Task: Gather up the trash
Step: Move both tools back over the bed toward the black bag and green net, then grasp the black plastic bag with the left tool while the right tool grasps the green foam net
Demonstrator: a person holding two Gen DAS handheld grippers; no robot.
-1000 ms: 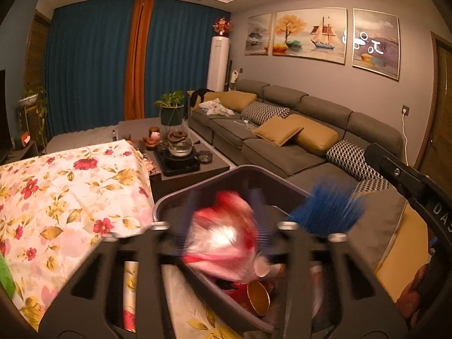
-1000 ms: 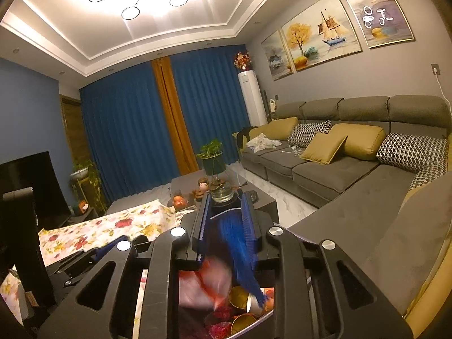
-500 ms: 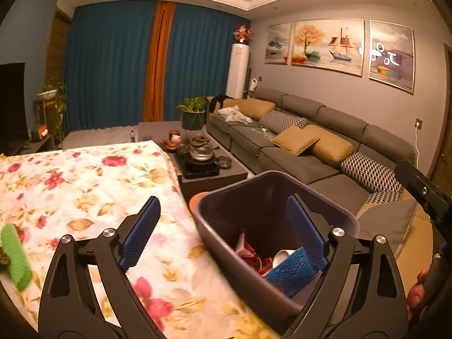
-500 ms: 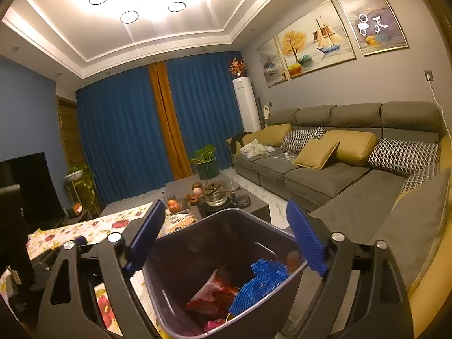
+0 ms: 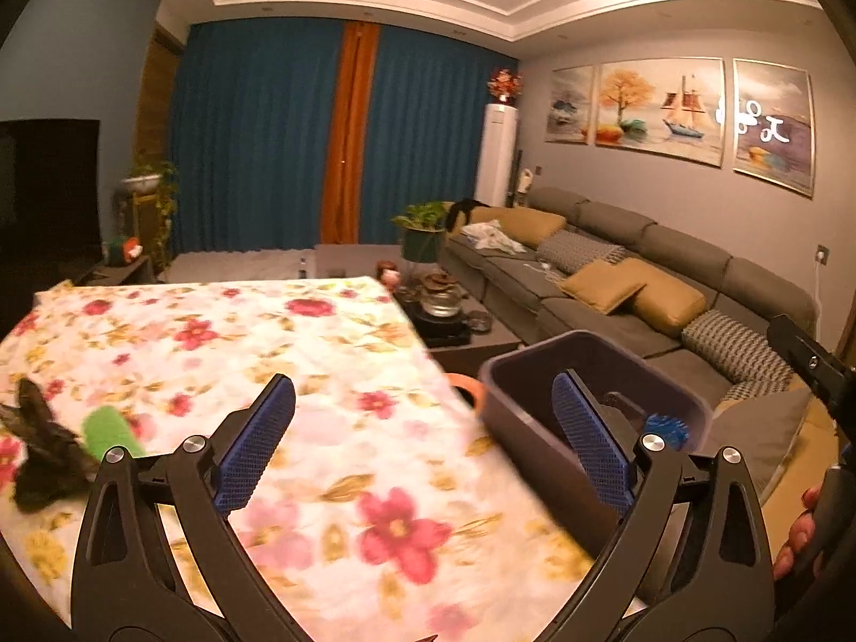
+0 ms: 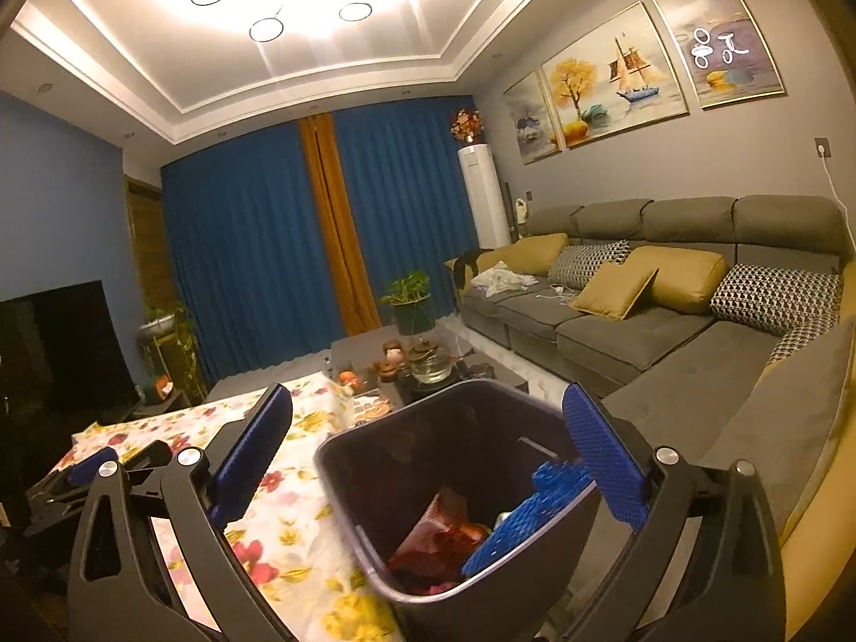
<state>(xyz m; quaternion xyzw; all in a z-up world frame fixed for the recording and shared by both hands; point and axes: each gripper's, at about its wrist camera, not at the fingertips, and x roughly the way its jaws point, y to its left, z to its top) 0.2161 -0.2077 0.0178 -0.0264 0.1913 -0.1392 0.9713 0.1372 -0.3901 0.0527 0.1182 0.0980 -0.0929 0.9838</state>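
A dark grey trash bin [image 6: 374, 481] stands at the right edge of the flowered table; it also shows in the left wrist view [image 5: 529, 417]. Inside lie a red wrapper [image 6: 438, 529] and a blue mesh piece [image 6: 529, 513]. My right gripper [image 6: 428, 460] is open and empty above the bin. My left gripper [image 5: 422, 438] is open and empty over the flowered tablecloth [image 5: 321, 353]. A green object [image 5: 109, 430] and a dark crumpled object [image 5: 43, 455] lie on the cloth at the left.
A grey sofa [image 6: 642, 315] with cushions runs along the right wall. A low tea table [image 5: 444, 321] with a glass kettle stands beyond the flowered table. A television [image 6: 59, 353] is at the left. The other gripper's handle [image 5: 813, 369] shows at right.
Both grippers opened and dropped the red wrapper and the blue mesh into the bin. My left gripper has since swung left over the tablecloth, bringing the green and dark objects into view.
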